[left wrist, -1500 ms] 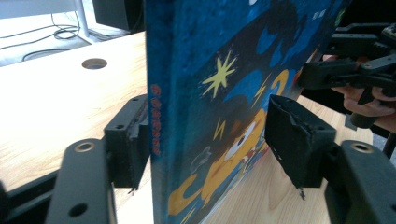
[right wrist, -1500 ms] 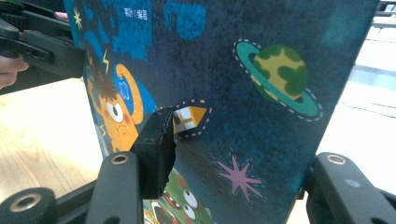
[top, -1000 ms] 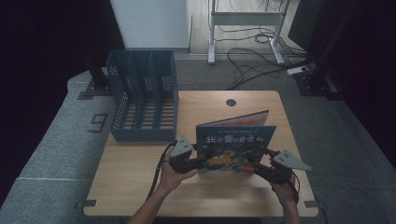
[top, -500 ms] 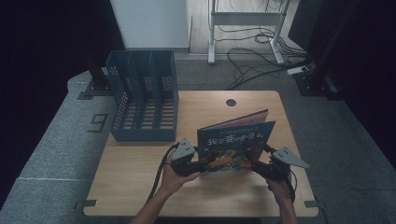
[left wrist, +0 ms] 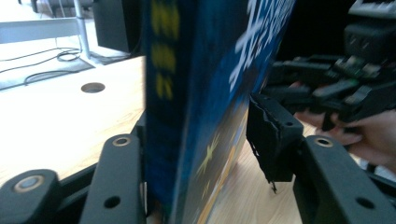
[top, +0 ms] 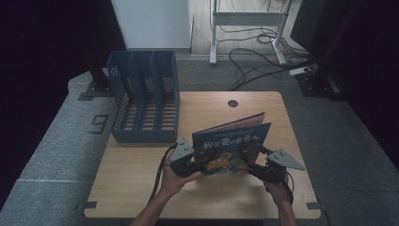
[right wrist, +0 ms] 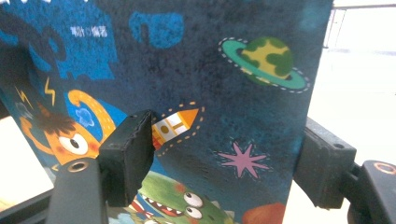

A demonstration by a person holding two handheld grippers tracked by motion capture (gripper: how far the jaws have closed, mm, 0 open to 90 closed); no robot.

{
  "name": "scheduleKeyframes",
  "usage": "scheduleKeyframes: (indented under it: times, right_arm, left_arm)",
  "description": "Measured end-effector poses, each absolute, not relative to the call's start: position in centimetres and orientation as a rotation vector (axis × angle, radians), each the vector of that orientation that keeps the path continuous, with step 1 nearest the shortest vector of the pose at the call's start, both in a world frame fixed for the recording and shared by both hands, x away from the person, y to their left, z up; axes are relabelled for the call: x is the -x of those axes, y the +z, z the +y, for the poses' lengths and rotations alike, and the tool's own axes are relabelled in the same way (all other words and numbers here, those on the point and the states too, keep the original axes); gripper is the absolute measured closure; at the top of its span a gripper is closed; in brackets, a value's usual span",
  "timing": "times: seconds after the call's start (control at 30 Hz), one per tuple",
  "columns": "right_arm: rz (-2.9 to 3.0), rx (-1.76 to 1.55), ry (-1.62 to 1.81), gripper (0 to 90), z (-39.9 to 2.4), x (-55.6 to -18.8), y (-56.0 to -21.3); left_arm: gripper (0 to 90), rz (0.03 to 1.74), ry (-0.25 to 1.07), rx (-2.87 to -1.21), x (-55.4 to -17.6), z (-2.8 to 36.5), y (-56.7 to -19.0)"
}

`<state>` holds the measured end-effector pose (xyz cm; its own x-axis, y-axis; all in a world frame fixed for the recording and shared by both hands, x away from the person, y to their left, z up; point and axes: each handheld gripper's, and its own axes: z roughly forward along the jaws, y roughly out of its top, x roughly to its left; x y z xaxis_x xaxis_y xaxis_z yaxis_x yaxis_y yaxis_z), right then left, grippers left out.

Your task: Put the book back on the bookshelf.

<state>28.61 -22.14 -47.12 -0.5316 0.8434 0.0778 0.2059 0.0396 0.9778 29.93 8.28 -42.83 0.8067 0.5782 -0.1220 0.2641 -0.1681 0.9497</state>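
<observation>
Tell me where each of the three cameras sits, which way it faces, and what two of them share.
High view: above the person's side, facing forward and down on the wooden table, blue file rack and upright picture book; both forearms, left gripper and right gripper show.
Left gripper view: rides the left gripper, facing along its fingers at the book's spine; beyond are the other hand and gripper.
Right gripper view: rides the right gripper, facing the book's cover between its fingers.
Shared: all three show the book.
</observation>
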Motion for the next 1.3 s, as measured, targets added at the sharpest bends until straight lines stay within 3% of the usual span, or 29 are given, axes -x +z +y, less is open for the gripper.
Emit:
scheduleKeyframes:
  times: [0.13,0.43,0.8,1.13,1.3]
  right_arm:
    - [1.800,-1.043,1.551,27.4,-22.0,-28.7,-47.1]
    - [1.827,-1.017,1.559,25.9,-21.3,-28.7,-47.1]
    - [1.824,-1.053,1.565,20.8,-21.2,-29.1,-47.3]
    - [1.812,-1.076,1.534,18.9,-20.9,-29.2,-47.3]
    - [1.813,-1.077,1.534,18.8,-21.0,-29.2,-47.3]
  left_arm:
    - [57.0,0.622,0.246,-1.763,-30.2,8.9,-42.6]
    - [56.1,0.589,0.252,-1.758,-30.0,8.6,-42.6]
    - [72.1,0.527,0.278,-1.763,-29.0,8.3,-42.8]
    - [79.8,0.507,0.287,-1.763,-28.4,7.9,-42.9]
    - [79.1,0.512,0.262,-1.756,-28.4,7.9,-42.9]
